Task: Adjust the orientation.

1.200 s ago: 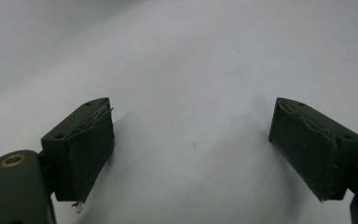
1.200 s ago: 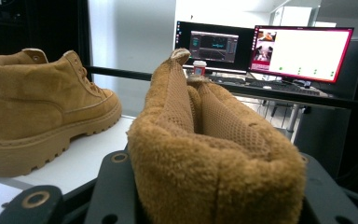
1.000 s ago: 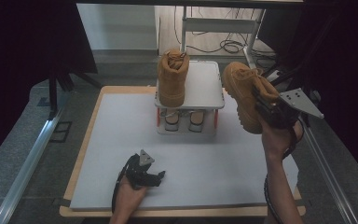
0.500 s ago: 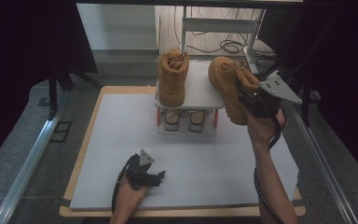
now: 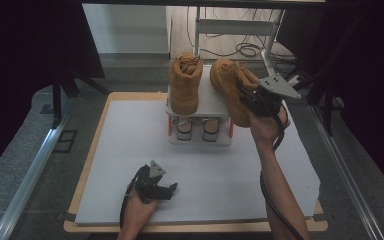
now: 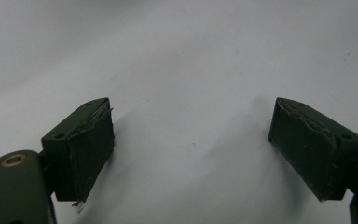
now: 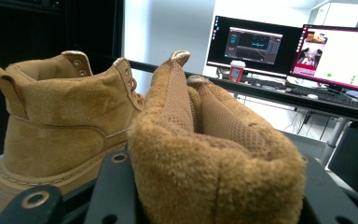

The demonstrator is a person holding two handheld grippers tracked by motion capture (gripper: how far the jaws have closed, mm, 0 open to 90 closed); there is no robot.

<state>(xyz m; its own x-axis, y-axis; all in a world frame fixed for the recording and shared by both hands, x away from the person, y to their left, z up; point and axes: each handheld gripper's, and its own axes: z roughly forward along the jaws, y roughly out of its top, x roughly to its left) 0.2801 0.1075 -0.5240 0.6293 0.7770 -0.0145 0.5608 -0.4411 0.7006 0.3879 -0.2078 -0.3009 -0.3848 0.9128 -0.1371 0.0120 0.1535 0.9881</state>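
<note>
Right gripper carries a tan boot at the shoe rack.
Fingers clenched on the boot's padded collar; boot held over the rack's top, right of the second boot standing there. Left gripper rests on the white bench, fingers spread wide, grasping nothing.

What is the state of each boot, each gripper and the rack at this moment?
Tan suede boot on the white rack: upright, standing free.
Second tan suede boot: held above the rack.
Right gripper: jaws clamped on its collar.
Left gripper: open, empty.
White two-level rack: half occupied.
</note>
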